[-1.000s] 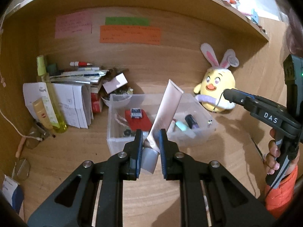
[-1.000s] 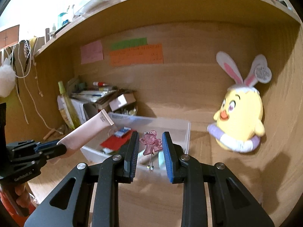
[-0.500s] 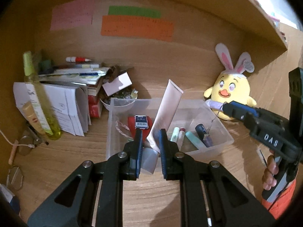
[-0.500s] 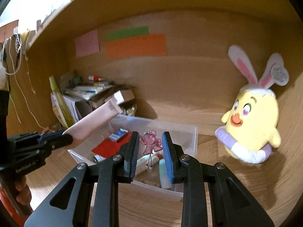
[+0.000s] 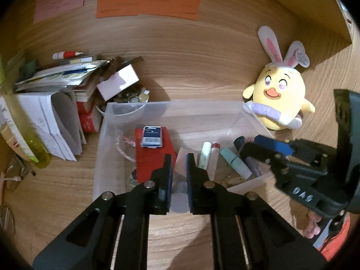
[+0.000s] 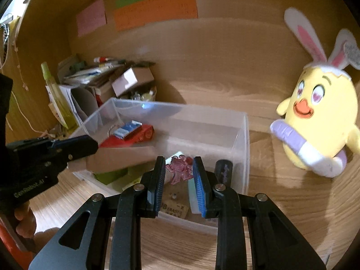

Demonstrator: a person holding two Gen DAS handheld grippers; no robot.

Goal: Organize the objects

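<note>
On your left, the left gripper [image 5: 178, 175] has its fingers clamped on the tube [image 6: 121, 158], which lies nearly level over the near-left part of the bin [image 6: 246, 148], beside the red box [image 5: 155, 157]. Lower the tube until it rests on the contents, then part the fingers; don't drop it from height. On your right, the right gripper [image 6: 177, 180] has its fingers closed on the pink charm [image 6: 178, 168], hanging above the pens at the bin's right end. Keep the two grippers apart, and release the charm low, inside the wall.
</note>
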